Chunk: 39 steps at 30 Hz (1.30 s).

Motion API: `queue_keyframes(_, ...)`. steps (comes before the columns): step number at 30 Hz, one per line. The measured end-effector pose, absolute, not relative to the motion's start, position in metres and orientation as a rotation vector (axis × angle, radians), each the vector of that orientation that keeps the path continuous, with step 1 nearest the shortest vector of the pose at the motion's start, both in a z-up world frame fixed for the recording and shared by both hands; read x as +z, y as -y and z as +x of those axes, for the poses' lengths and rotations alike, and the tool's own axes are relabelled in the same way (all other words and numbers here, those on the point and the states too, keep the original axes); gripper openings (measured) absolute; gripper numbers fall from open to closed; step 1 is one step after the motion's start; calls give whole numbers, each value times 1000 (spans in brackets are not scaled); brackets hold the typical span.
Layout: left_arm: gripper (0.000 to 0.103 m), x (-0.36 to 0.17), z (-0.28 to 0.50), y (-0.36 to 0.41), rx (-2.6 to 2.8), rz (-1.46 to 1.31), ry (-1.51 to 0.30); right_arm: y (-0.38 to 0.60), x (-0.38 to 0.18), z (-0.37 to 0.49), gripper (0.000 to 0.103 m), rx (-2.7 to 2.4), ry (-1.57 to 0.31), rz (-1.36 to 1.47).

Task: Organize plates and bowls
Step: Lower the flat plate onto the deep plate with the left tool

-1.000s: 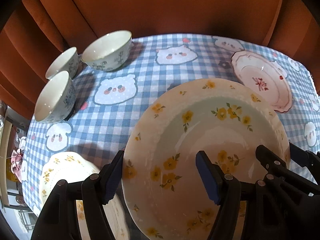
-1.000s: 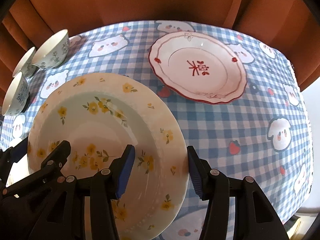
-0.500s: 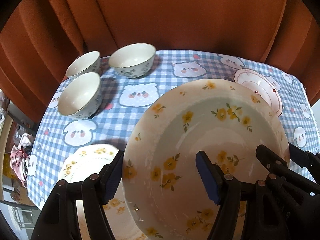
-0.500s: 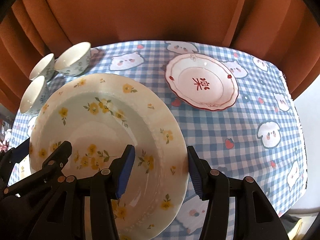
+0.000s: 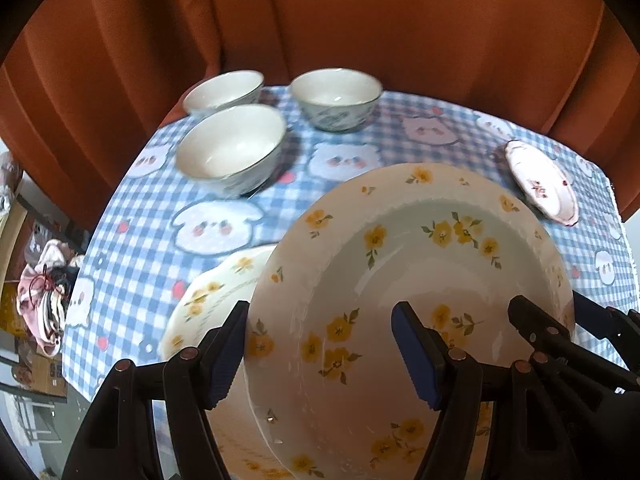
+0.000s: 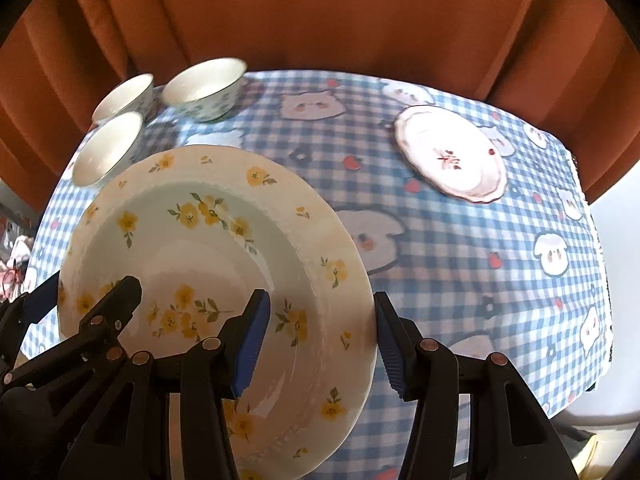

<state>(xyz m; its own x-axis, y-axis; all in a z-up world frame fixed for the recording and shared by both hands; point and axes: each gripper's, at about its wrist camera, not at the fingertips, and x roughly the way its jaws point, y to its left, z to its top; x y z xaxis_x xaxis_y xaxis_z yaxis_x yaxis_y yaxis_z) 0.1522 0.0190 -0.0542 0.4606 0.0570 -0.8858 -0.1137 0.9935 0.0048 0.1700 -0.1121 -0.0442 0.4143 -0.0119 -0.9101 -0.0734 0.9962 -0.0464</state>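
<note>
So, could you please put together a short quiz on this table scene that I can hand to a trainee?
1. How many bowls stand at the far left of the table?
2. True or false: the yellow-flowered plate is held by one gripper only.
3. Which plate lies flat at the far right? A) a red-trimmed plate B) a plain black plate C) a green plate

Key
1. Three bowls, close together.
2. False: the left gripper and the right gripper each clasp one side of its rim.
3. A, the red-trimmed plate.
</note>
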Motion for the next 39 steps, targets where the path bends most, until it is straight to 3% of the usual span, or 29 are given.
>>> queue_keyframes(17,71,-90,136,-80,100,-94,-1178,43,-76,153,56,41,-1224,-126)
queue_keyframes(39,74,-123,146,-84,75,-114,-1278,30,-94,168,56,6,-1252,-178)
